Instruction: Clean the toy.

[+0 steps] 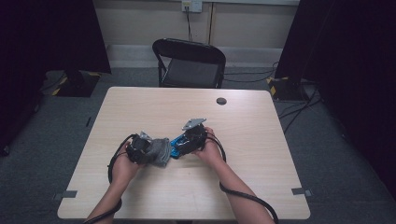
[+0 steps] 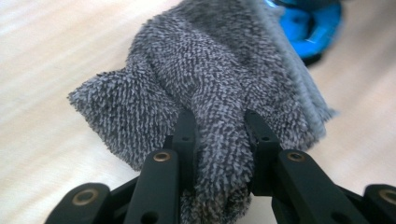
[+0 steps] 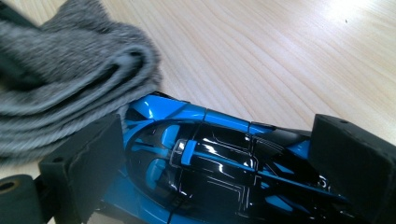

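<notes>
A grey fluffy cloth [image 1: 161, 150] lies bunched near the middle of the wooden table [image 1: 261, 140]. My left gripper [image 1: 140, 148] is shut on a fold of the cloth [image 2: 219, 140], which fills the space between its black jaws. A glossy blue and black toy car [image 3: 205, 168] sits between the padded jaws of my right gripper [image 1: 189, 142], which is shut on its sides. The cloth [image 3: 65, 88] presses against the front of the car. In the high view the toy car [image 1: 176, 142] shows as a blue patch right of the cloth.
A small dark round disc [image 1: 221, 101] lies on the far part of the table. A black folding chair [image 1: 189, 63] stands beyond the far edge. Cables [image 1: 247, 198] trail from both grippers toward the near edge.
</notes>
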`<state>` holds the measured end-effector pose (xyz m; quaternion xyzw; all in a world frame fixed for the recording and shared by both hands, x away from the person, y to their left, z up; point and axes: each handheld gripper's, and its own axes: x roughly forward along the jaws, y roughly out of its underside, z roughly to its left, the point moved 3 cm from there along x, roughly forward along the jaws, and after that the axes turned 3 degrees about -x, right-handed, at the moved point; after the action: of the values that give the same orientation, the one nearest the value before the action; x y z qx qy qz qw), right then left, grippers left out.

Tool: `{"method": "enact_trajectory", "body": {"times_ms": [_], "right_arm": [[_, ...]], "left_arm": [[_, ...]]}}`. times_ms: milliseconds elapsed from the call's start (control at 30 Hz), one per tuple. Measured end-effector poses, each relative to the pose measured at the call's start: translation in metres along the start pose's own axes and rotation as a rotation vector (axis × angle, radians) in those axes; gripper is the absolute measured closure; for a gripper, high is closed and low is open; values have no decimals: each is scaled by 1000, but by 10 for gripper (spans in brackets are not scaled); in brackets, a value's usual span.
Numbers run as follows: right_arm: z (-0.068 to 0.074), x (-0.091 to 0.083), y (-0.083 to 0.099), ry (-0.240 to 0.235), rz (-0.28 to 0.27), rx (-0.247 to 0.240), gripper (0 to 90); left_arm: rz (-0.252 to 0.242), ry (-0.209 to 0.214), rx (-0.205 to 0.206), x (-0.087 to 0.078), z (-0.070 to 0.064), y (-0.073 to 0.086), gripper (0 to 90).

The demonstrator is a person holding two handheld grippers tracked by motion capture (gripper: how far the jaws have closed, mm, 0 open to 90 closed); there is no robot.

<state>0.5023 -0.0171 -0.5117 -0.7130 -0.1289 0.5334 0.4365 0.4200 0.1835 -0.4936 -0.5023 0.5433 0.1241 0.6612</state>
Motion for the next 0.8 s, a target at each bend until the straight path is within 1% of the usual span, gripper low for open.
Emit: {"method": "enact_trajectory", "body": {"times_ms": [67,133,200,333,367,400,467,500,533,567,600,633,667,700,733,800], "right_arm": [[0,0,0,0,4,1,36],[0,0,0,1,5,2,36],[0,0,-1,2,8,2,36],[0,1,-2,7,15,11,36],[0,1,-2,7,15,11,36],[0,1,-2,6,15,11,36],[0,1,-1,6,8,9,37],[0,1,-1,6,8,10,36],[0,1,-1,5,9,10,37],[0,1,-1,5,10,10,36],[0,1,-1,6,9,10,36],[0,1,-1,6,9,10,36],[0,1,-1,5,7,9,37],[0,1,-1,5,7,10,36],[0,1,-1,4,7,10,36],[0,1,-2,4,10,10,37]], "left_arm": [[2,27,11,-2,-6,3,704],[7,45,29,-3,-11,6,704],[11,66,35,-5,-16,8,704],[18,93,61,-5,-26,10,704],[18,93,61,-5,-26,10,704],[20,105,79,-5,-31,10,704],[15,108,91,-5,-36,10,704],[14,117,98,-4,-38,10,704],[9,127,101,-4,-40,10,703],[9,127,101,-4,-40,10,703],[0,153,115,-3,-45,9,703],[0,153,115,-3,-45,9,703],[-7,175,129,-1,-51,8,703],[-1,176,141,0,-54,8,703],[-4,186,141,1,-57,7,702],[-4,217,157,3,-63,6,702]]}}
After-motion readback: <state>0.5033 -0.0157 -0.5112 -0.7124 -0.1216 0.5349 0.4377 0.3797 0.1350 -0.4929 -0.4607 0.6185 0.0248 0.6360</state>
